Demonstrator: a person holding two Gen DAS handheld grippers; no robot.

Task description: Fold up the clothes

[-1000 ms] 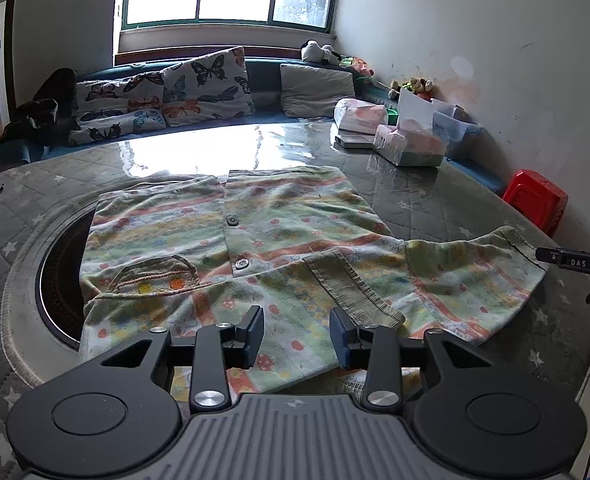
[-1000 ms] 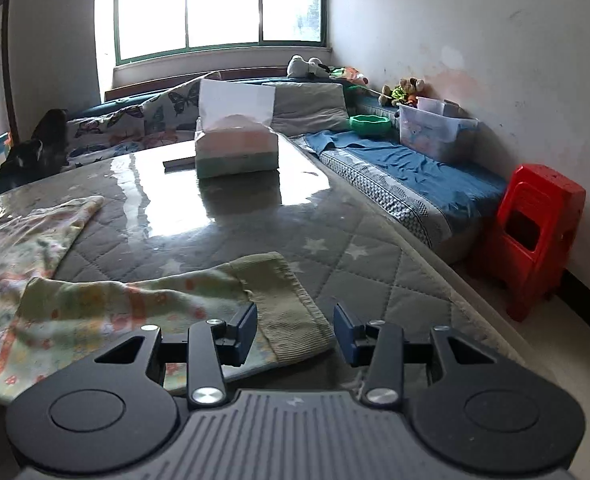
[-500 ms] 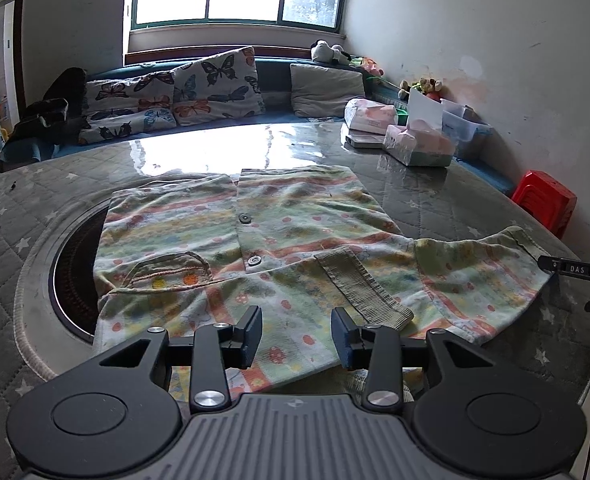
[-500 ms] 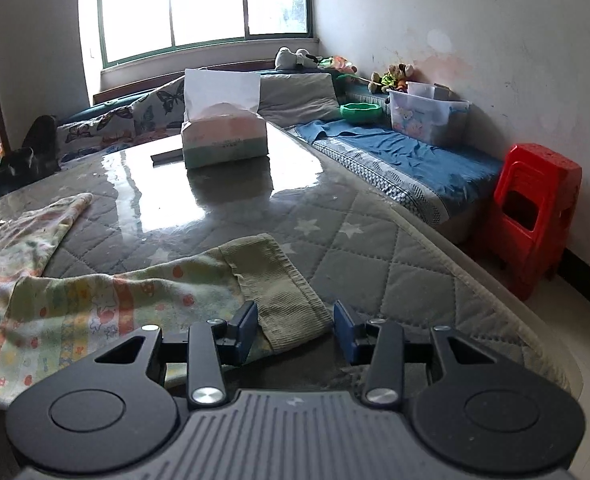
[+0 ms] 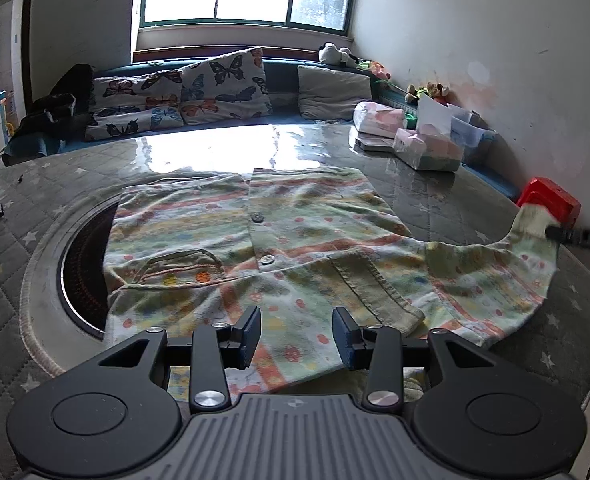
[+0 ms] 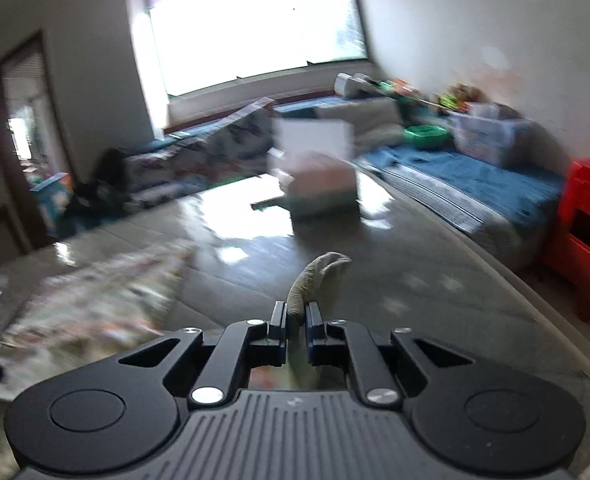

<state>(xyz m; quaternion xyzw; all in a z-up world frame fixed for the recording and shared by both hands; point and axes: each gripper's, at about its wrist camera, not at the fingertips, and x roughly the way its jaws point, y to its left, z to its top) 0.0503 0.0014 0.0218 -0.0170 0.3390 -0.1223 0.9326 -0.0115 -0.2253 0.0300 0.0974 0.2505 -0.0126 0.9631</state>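
I take the shirt (image 5: 263, 236) as my landmark: it lies flat on the quilted table (image 5: 35, 208), buttons up. At its near hem my left gripper (image 5: 297, 330) hangs wide open, holding nothing. One sleeve's ribbed cuff (image 5: 375, 288) already lies folded across the front. The other sleeve (image 5: 491, 276) runs out to the shirt's right, where my right gripper (image 6: 295, 316) is pinched on its cuff (image 6: 321, 276), lifted. I judge it folds inward next. The tissue box (image 5: 427, 152) sits beyond the shirt, well apart.
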